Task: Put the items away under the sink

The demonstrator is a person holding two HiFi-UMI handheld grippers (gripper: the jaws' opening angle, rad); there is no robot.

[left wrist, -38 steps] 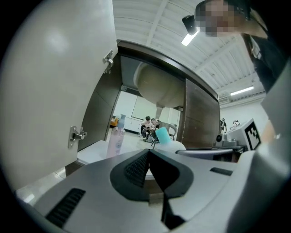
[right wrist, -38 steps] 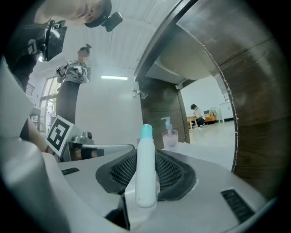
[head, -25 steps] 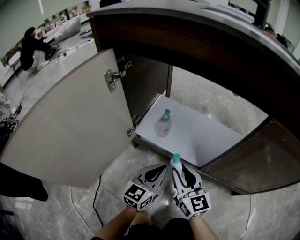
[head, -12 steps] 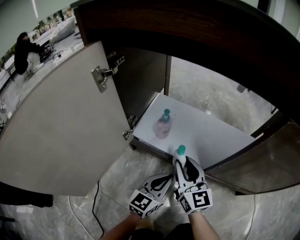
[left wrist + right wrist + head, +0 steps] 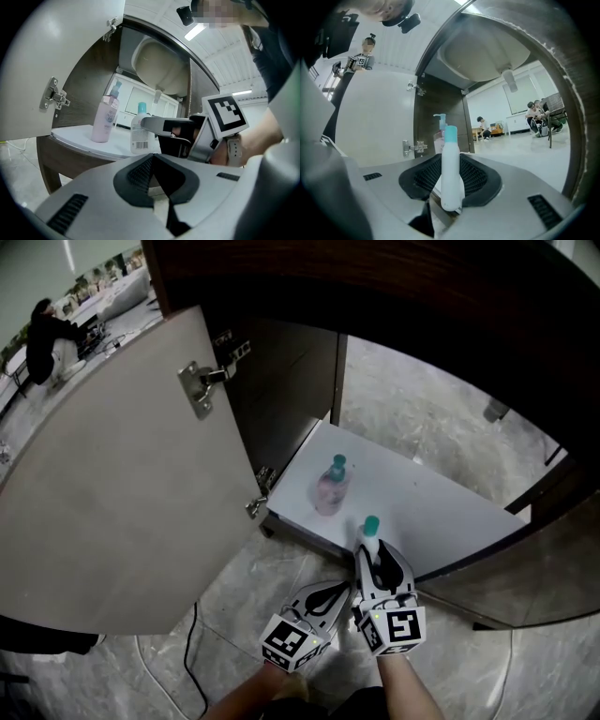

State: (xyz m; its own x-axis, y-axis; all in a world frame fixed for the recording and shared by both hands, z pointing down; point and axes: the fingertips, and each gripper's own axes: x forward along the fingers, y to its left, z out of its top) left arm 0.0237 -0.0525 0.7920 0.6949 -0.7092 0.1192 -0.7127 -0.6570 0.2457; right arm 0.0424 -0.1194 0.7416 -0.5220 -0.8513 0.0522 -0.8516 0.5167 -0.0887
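Pink bottle (image 5: 330, 486) in cabinet (image 5: 427, 504); your right hand-held gripper (image 5: 372, 554) grips white bottle (image 5: 368, 532), unplaced; left hand-held gripper (image 5: 339, 593) closed, empty

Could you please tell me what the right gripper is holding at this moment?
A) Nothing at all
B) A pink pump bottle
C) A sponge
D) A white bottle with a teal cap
D: the right gripper has its jaws closed on the white bottle with a teal cap, which stands upright between them, while the pink pump bottle stands apart on the white cabinet shelf.
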